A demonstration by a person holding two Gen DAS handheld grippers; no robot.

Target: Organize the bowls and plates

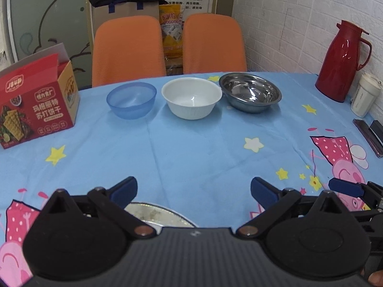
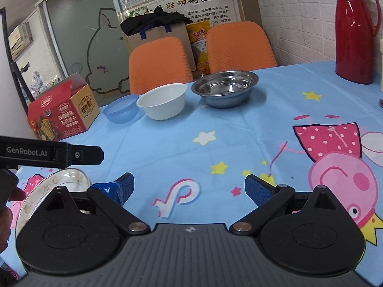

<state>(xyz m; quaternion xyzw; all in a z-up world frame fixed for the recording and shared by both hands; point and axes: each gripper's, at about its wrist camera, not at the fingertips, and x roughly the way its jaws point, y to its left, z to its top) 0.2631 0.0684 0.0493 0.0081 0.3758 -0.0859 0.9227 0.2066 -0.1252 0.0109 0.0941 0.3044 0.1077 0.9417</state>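
Three bowls stand in a row at the far side of the table: a blue plastic bowl, a white bowl and a steel bowl. A soiled plate lies near the front edge, partly hidden under the gripper bodies. My left gripper hangs open just past the plate, nothing between its fingers. My right gripper is open over bare cloth, to the right of the plate. The left gripper's body shows at the left of the right wrist view.
A red biscuit box stands at the left. A red thermos jug and a white cup stand at the right by the brick wall. Dark flat items lie at the right edge. Two orange chairs sit behind the table.
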